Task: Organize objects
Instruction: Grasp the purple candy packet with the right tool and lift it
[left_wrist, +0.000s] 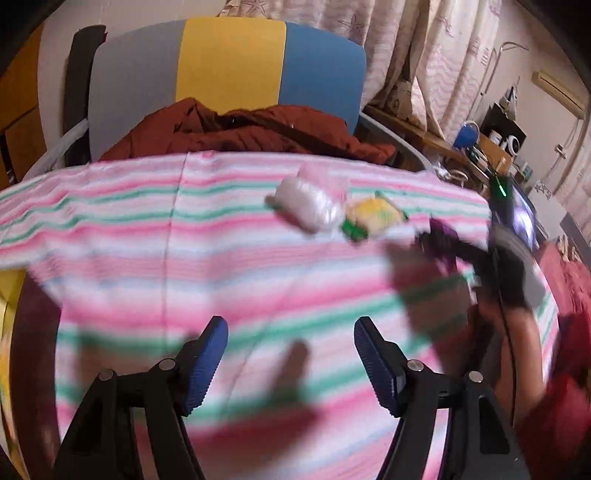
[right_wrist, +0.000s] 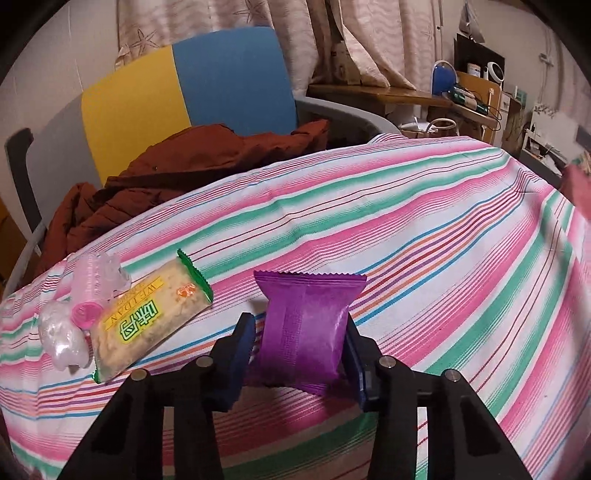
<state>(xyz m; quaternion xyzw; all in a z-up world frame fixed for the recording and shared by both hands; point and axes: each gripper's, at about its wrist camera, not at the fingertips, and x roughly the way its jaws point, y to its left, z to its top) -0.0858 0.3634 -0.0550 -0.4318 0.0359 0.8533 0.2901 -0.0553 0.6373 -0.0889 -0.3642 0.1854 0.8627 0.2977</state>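
In the right wrist view a purple snack packet (right_wrist: 306, 299) stands between the blue pads of my right gripper (right_wrist: 301, 323), which is shut on its sides just above the striped cloth (right_wrist: 424, 229). To its left lie a yellow-green snack packet (right_wrist: 147, 325), a small pink-capped clear bottle (right_wrist: 92, 291) and a white wrapped item (right_wrist: 62, 339), close together. The left wrist view is blurred. There my left gripper (left_wrist: 291, 325) hangs open over bare cloth (left_wrist: 147, 258) with nothing between its fingers. The white item (left_wrist: 310, 206), yellow packet (left_wrist: 373, 218) and purple packet (left_wrist: 443, 232) lie ahead to its right.
A chair with a grey, yellow and blue back (right_wrist: 177, 92) stands behind the table, with a brown jacket (right_wrist: 184, 173) heaped on its seat. A cluttered wooden shelf (right_wrist: 406, 98) runs along the curtained wall at the back right. The cloth drops away at the table's far edge.
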